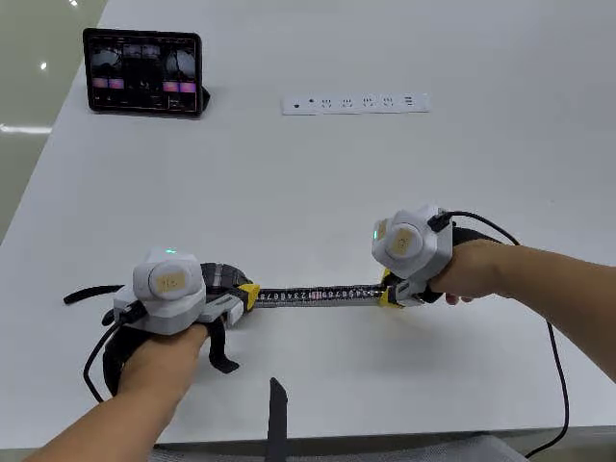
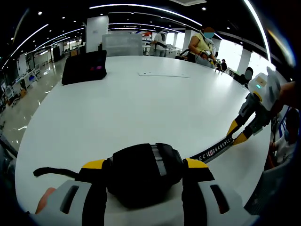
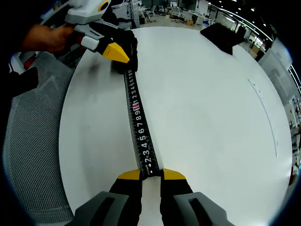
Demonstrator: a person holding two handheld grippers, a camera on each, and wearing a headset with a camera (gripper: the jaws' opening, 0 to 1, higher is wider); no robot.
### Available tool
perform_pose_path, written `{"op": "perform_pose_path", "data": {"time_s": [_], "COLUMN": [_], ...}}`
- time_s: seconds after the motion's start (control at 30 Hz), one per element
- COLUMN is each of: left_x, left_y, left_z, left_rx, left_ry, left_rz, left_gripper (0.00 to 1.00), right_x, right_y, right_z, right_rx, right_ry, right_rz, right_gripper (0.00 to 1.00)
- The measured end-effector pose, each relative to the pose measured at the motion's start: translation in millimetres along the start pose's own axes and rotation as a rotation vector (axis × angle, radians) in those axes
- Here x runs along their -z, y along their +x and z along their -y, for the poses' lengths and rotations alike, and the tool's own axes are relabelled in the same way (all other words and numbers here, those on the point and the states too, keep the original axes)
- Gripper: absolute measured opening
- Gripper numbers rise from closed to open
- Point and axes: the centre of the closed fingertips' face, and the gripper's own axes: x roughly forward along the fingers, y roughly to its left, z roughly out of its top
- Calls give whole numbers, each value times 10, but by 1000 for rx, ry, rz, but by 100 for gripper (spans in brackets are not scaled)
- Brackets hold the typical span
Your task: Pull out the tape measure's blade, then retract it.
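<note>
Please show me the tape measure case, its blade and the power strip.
tape measure case (image 2: 141, 174), left gripper view, on the black body between the jaws.
blade (image 3: 139, 125), right gripper view, on its numbered middle stretch.
power strip (image 1: 356, 103), head view, on its white top.

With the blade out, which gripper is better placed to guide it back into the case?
Right. The right gripper pinches the blade at its tip, in line with it, so it could likely ease it back. The left gripper clamps the case as anchor.
</note>
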Motion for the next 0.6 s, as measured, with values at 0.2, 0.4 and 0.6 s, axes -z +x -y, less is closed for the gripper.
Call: {"op": "perform_pose_path", "data": {"time_s": [0.2,0.4,0.6], "left_x": [0,1,1], "left_y": [-1,0,4], "left_z": [0,-3,-5], "left_rx": [0,1,0], "left_ry": [-1,-1,-3], "left_rz": [0,0,0], "left_gripper": [61,61,61], "right_x": [-33,-65,-90], "right_y": [7,19,23], "right_z": [-10,-30,-27], "right_rx": [-5,-1,-1], "right_ry": [-8,-40,-35], "right_rz": [-11,-2,-2], "right_gripper": [10,10,10]}}
